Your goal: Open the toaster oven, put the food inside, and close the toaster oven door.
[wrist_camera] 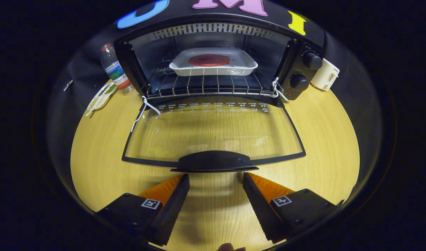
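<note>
A black toaster oven [300, 75] stands on the wooden table beyond my fingers. Its glass door [213, 130] hangs fully open and lies flat toward me. The door's black handle [213, 161] is just ahead of my fingertips. On the wire rack [213, 87] inside sits a white tray [213, 66] holding a round reddish piece of food [209, 60]. My gripper [216, 177] is open, its fingers spread just below the handle with nothing between them but bare table.
A plastic water bottle [114, 69] stands left of the oven, with a flat packet [101, 97] lying beside it. A small white appliance [325, 74] sits right of the oven. White strings [144, 109] hang at the door hinges. The yellow wooden table [324, 146] extends on both sides of the door.
</note>
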`<state>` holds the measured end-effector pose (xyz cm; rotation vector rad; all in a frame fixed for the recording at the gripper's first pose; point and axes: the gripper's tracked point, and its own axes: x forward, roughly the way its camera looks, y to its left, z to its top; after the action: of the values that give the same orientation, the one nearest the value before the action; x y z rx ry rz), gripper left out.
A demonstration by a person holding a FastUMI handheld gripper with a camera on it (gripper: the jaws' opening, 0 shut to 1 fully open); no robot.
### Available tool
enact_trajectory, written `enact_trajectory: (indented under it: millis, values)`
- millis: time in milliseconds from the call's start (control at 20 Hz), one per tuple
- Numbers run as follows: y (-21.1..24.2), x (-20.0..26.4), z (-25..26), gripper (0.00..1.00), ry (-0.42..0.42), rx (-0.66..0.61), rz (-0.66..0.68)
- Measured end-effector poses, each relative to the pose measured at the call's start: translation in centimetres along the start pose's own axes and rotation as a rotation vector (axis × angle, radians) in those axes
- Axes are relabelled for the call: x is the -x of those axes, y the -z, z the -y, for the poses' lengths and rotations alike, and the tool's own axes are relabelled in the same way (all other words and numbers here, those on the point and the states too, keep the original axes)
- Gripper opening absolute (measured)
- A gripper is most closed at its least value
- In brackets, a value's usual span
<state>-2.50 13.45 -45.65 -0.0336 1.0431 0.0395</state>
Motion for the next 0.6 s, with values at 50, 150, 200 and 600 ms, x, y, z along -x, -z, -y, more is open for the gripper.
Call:
enact_trajectory:
  millis: [50, 150, 200, 600]
  values:
    - [0.0, -0.1, -0.1, 1.0, 0.004, -0.016, -0.01]
    - [0.0, 0.1, 0.0, 0.99, 0.007, 0.001, -0.014]
    - [-0.1, 0.3, 0.0, 1.0, 0.007, 0.009, -0.008]
    - [-1.9, 4.1, 0.2, 0.99, -0.004, 0.006, 0.111]
